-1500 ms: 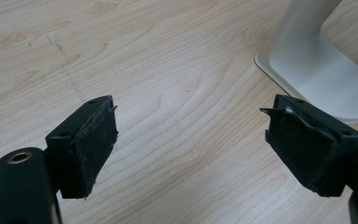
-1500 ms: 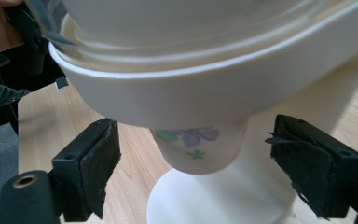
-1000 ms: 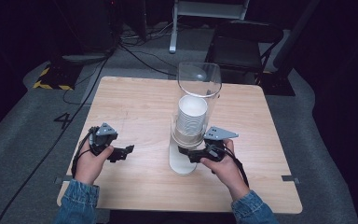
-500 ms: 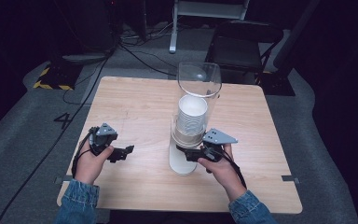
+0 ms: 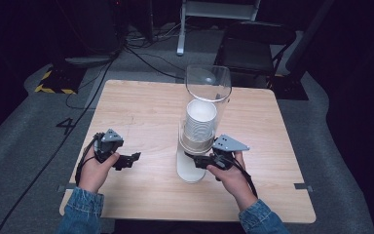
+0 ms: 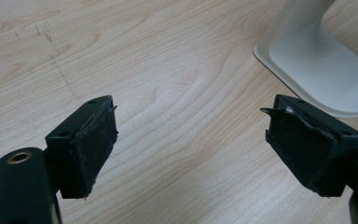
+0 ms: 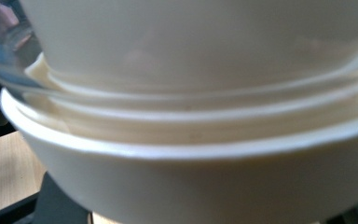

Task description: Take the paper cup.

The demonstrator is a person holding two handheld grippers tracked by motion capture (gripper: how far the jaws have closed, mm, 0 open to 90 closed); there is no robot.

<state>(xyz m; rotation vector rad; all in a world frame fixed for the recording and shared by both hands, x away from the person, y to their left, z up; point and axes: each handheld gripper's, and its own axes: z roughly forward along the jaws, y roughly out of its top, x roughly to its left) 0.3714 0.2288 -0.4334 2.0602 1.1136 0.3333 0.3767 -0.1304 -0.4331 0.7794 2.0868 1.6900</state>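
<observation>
A cup dispenser stands mid-table: a clear tube (image 5: 208,85) holding a stack of white paper cups (image 5: 200,124) over a white foot (image 5: 189,170). My right gripper (image 5: 196,161) is pushed in against the dispenser's lower end. In the right gripper view the lowest cup (image 7: 191,186) is very close, under the tube's clear rim (image 7: 9,51). Dark jaw parts show far apart at the bottom corners, either side of that cup. My left gripper (image 5: 135,157) rests on the table left of the dispenser, open and empty (image 6: 191,135), with the white foot (image 6: 321,70) ahead to its right.
The square wooden table (image 5: 141,107) is bare to the left and at the back. Beyond its far edge are cables (image 5: 141,53) on the grey floor, a dark chair (image 5: 253,44) and a white stand (image 5: 214,7).
My right gripper has slid left, closer in under the cup stack. The left gripper has stayed in place, open.
</observation>
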